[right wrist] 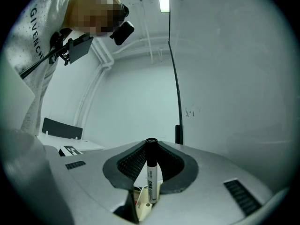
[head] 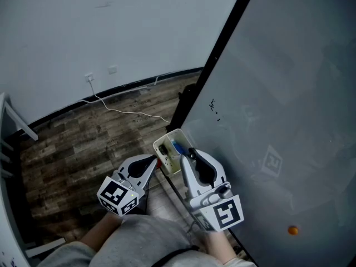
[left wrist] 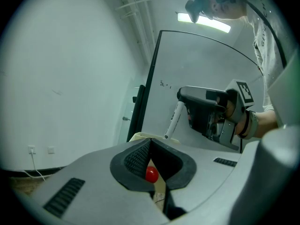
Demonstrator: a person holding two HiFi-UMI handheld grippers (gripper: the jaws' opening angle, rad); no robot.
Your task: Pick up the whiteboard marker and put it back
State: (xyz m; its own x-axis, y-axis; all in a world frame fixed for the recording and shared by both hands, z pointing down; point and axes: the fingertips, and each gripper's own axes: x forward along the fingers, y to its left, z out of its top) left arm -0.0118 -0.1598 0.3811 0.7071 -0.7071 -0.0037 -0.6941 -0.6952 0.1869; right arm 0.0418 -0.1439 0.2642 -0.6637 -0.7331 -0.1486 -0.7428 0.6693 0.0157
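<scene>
Cream plastic tray point(head: 165, 137) hangs on the black frame edge point(head: 222, 43) of the whiteboard point(head: 278, 93), and both grippers sit right at it. The right gripper point(right wrist: 150, 150) is clamped on the whiteboard marker point(right wrist: 151, 179). Its jaw tips pinch the marker just under the black cap, and the white printed barrel hangs down below the jaws. The bottom end is right over the tray, and I can't tell whether it touches.

The left gripper point(left wrist: 150, 142) has its jaws together at the tips with nothing gripped. A small red round thing point(left wrist: 151, 174) shows in the hollow behind the pads, down by the tray, and I can't tell what it is. From the left gripper the marker is up ahead and a bit to the right, tilted, with the tray rim directly in front of the jaws.

The tray is kinda crowded. A blue thing point(head: 178, 147) sits in it just ahead of the right gripper's tips, with some other small bits beside it.

The whiteboard runs along the right gripper's right side, really close. It has a few tiny black scribbles point(head: 213, 105) further ahead and an orange dot point(head: 292, 230) back behind the gripper. Off to the left gripper's side there's wood-look floor point(head: 83, 143) with a white cable point(head: 128, 111) running to a wall socket point(head: 89, 77).
</scene>
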